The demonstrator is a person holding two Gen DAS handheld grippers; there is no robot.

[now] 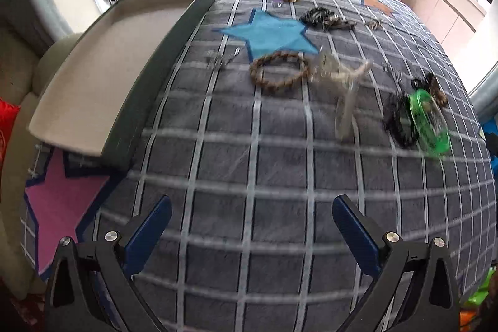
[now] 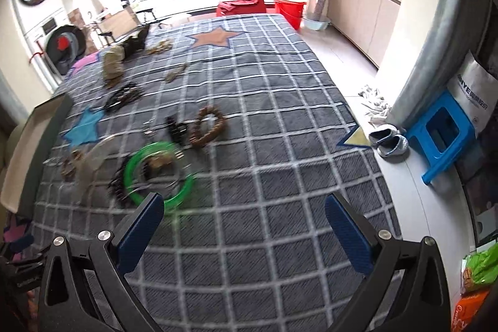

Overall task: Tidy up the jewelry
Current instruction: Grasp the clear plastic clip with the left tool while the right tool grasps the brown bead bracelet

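Hovering low over the grey checked blanket (image 1: 249, 164), the left gripper (image 1: 252, 226) has its blue fingers spread wide and holds nothing, and the right gripper (image 2: 244, 226) is just as wide and empty. A little past the right one lies a green bangle (image 2: 158, 173) touching a black beaded bracelet (image 2: 116, 187), with a brown braided bracelet (image 1: 280, 69) farther on beside the blue star patch (image 1: 269, 33). At the left edge sits an open tray (image 1: 93, 67), and more jewelry lies far back.
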